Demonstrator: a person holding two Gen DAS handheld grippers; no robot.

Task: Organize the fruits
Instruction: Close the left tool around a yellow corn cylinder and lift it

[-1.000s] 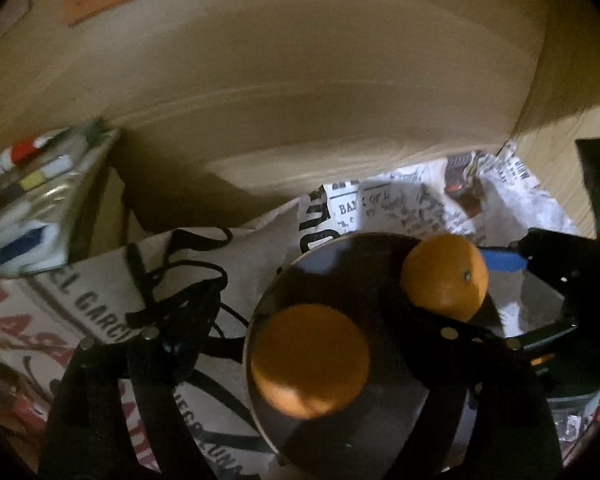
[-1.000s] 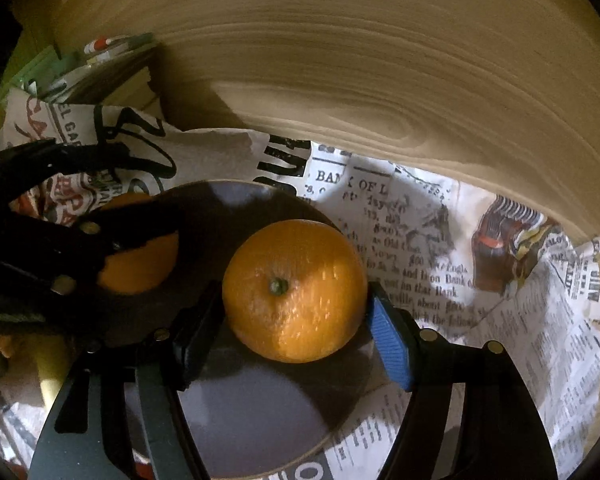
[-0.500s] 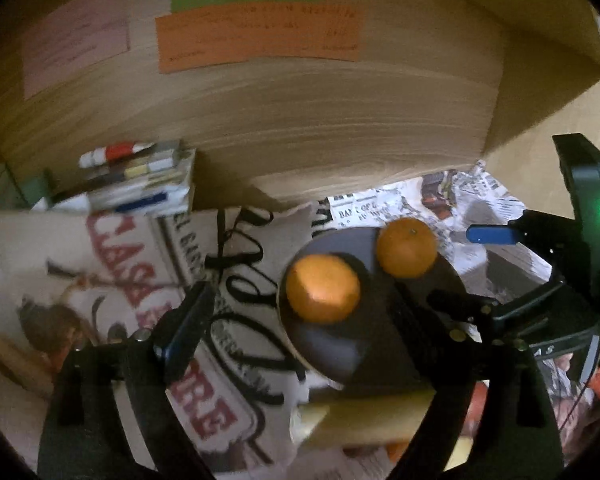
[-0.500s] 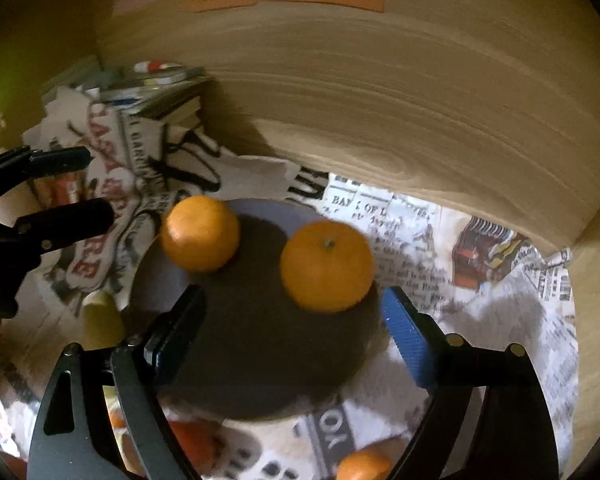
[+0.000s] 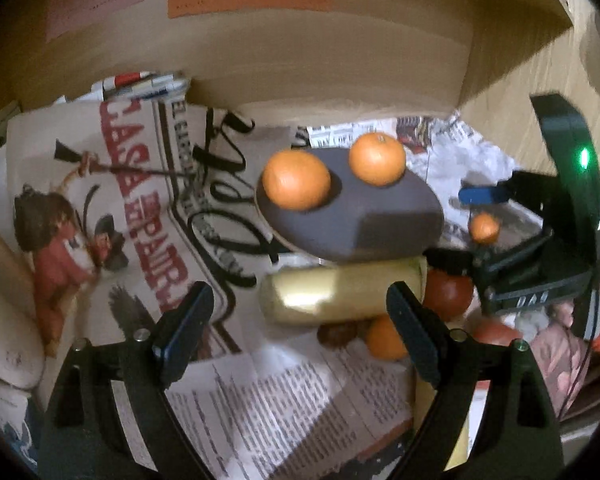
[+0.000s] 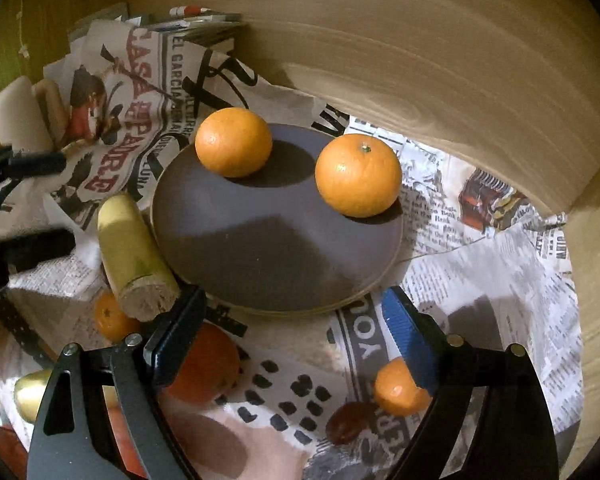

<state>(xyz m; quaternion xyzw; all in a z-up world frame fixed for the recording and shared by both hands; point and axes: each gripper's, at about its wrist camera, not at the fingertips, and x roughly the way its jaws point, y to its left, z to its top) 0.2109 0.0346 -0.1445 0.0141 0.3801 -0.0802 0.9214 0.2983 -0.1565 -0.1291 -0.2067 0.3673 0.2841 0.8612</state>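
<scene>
newspaper-covered surface (image 6: 480,280), left tongs (image 5: 300,332) and right tongs (image 6: 296,336) just opened wide, gripping nothing

left claw (image 5: 296,336): black arms, silver screws, blue pads | right claw (image 6: 292,340): the same, green light

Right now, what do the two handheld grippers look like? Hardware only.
Both are matte black frames with silver screws. The left gripper and right gripper each carry ribbed blue pads on their fingers. Seen from the left wrist, the right unit has a black body with a lit green LED and a thin dark cable.
</scene>
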